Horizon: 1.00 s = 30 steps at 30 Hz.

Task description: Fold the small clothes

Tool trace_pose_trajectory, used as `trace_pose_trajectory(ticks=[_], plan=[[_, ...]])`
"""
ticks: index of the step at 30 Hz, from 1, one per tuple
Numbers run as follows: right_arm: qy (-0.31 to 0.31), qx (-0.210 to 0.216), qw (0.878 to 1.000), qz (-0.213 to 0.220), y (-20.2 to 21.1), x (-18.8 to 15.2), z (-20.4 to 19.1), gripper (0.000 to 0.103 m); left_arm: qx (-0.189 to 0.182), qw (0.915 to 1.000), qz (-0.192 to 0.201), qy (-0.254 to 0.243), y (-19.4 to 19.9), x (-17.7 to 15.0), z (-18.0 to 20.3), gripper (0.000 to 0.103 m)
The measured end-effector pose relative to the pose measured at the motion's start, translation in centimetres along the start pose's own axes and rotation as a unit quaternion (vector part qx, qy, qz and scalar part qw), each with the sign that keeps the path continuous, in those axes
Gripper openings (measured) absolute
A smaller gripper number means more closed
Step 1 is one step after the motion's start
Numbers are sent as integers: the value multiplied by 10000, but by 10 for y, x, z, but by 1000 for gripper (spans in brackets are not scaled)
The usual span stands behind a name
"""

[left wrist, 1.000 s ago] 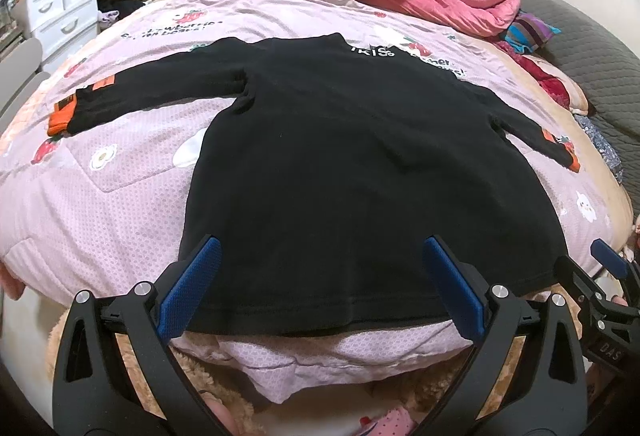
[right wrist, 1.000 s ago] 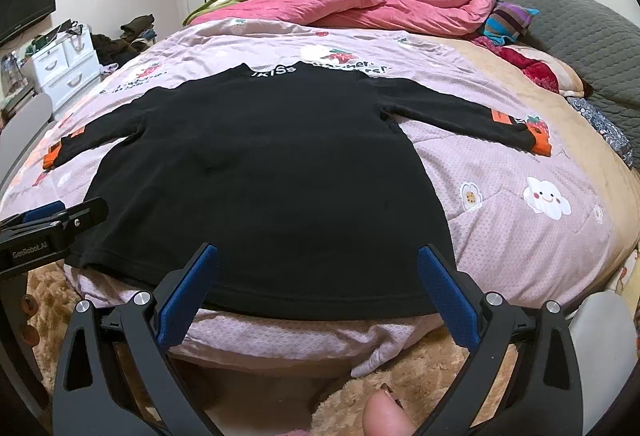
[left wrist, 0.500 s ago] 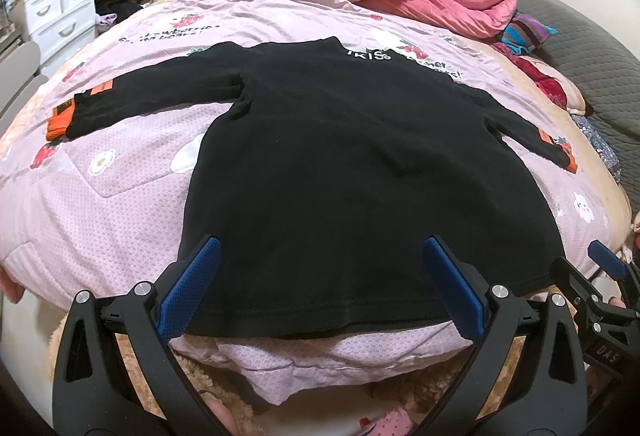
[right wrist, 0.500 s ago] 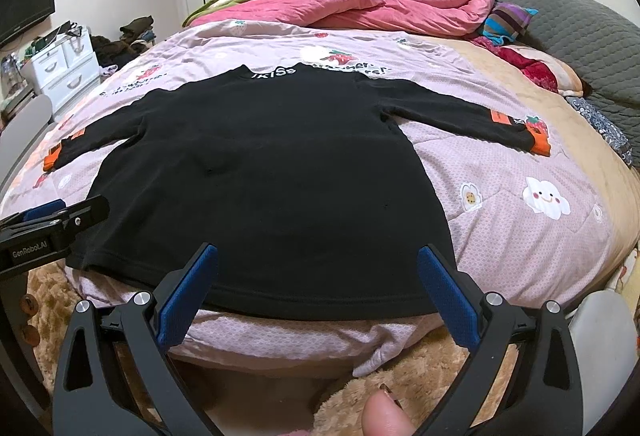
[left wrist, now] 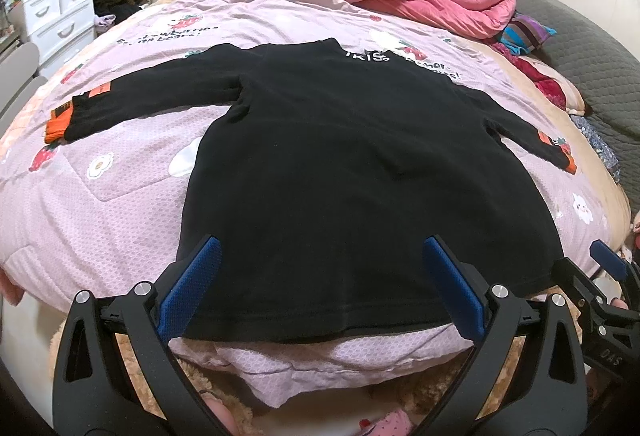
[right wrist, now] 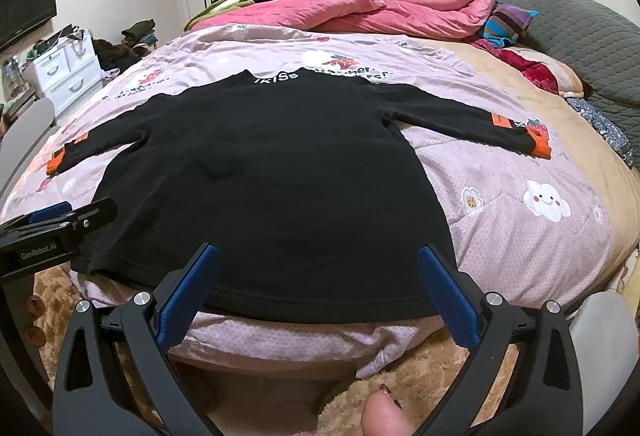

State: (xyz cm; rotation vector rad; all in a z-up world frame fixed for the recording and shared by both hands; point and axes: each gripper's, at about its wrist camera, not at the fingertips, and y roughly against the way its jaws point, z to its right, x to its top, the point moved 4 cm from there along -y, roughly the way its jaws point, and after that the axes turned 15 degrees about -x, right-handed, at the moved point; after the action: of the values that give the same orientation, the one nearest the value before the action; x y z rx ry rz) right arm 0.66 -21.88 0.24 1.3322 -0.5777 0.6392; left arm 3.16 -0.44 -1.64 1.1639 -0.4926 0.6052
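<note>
— What writing is legible?
— White "KISS" lettering on the collar of one black long-sleeved top, and "GenRobot.AI" on the left tongs.
— Where does it lie?
— Spread flat on the bed's pink quilted cover, both orange-cuffed sleeves out.
— The tongs?
— Two pairs, left tongs and right tongs, blue-padded, both spread wide, empty, above the hem.
</note>
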Motion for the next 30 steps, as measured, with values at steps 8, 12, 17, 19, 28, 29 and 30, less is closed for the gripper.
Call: trace_pose_trajectory(ticks=[8,12,17,19,28,29,30], plan=[[-31,26,10000,-34,-4,1,-1,99,16,10000,-18,-26,-4,3,1,95],[-30,11,10000,-45,-8,1,-1,99,16,10000,-10,-59,-7,8,3,95],[-11,-27,10000,-43,-13,5,-4,99,15,10000,-8,-95,-13,16,5,95],[20,-50,10000,-25,-16,8,-4,99,17,9999,-6,-133,-16,22,6,95],[30,-129,9999,-40,-38,29,-6,99,42,9997,-1,-231,-33,48,8,95],[21,-144,9999,-38,-41,32,-6,99,45,9997,-3,-241,-35,51,8,95],[9,-150,9999,-34,-45,36,-5,99,50,9997,-9,-246,-37,54,8,95]])
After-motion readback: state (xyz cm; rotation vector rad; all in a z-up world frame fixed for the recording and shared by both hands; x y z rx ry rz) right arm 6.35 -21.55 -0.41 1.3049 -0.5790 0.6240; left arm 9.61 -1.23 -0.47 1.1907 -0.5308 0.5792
